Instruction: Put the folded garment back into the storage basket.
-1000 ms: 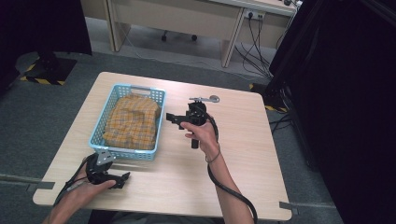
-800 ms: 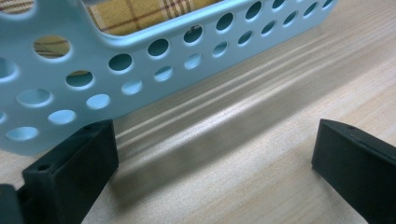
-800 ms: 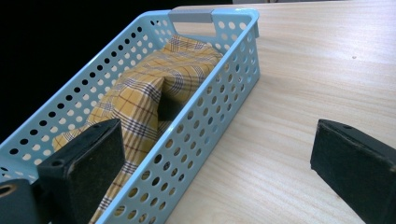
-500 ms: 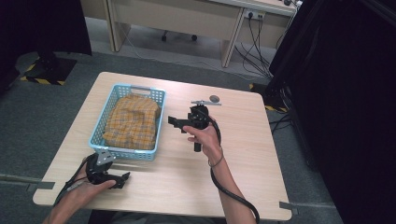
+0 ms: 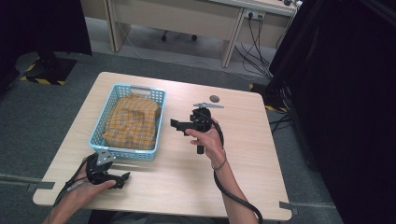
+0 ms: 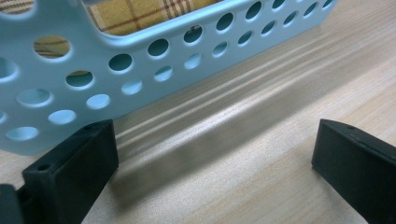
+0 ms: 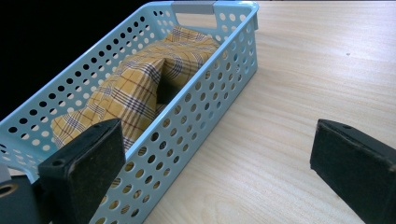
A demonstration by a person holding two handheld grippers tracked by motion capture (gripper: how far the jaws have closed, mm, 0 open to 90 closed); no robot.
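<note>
A light wooden table [image 5: 261, 154] stands on grey carpet [image 5: 42, 116], with a desk [image 5: 187, 18] beyond and black curtains [image 5: 345, 93] alongside

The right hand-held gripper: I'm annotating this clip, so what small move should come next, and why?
Probably ease the right hand-held gripper left over the basket rim: its jaws stand open, aimed at the plaid cloth inside.

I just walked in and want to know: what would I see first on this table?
A blue basket on the table's left part, holding a yellow checked cloth. The right gripper, open, is lifted beside the basket, jaws toward it. The left gripper, open too, rests near the front edge.
</note>
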